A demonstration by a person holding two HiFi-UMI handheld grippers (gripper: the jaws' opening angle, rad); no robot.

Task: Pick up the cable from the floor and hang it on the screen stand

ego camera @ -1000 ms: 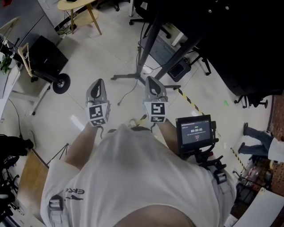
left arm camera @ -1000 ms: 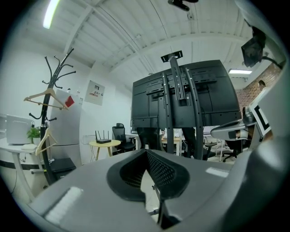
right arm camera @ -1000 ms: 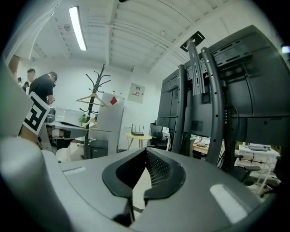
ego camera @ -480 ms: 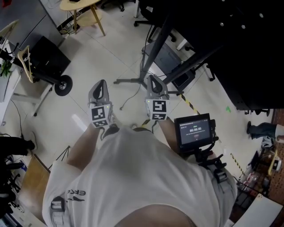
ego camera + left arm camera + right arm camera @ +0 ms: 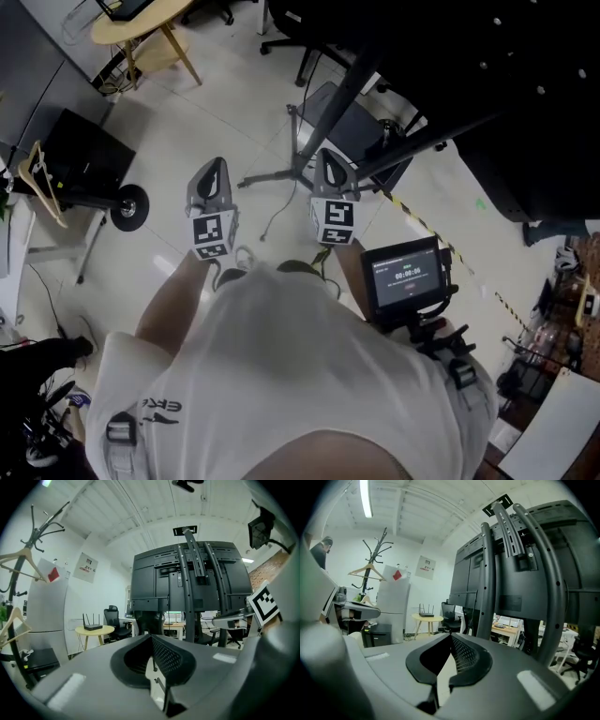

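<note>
Nearest in the head view, lower centre, I see the operator's white shirt (image 5: pixel 281 375), with a small monitor (image 5: pixel 405 275) mounted at its right. Just above it the left gripper (image 5: pixel 215 167) and right gripper (image 5: pixel 324 157) sit side by side at mid-frame, apart from each other. Each gripper view shows its jaws closed together with nothing between them: left gripper (image 5: pixel 152 660), right gripper (image 5: pixel 449 657).

The cable (image 5: pixel 274 214) lies on the pale floor between and just beyond the two grippers, a thin dark line running up toward the stand's base (neither gripper touches it).

Beyond it the screen stand (image 5: pixel 343 98) rises toward the upper right, its legs spread on the floor; it fills the centre of the left gripper view (image 5: pixel 189 578) and the right of the right gripper view (image 5: pixel 487 573).

Farthest, upper left, is a round wooden table (image 5: pixel 141 13)
</note>
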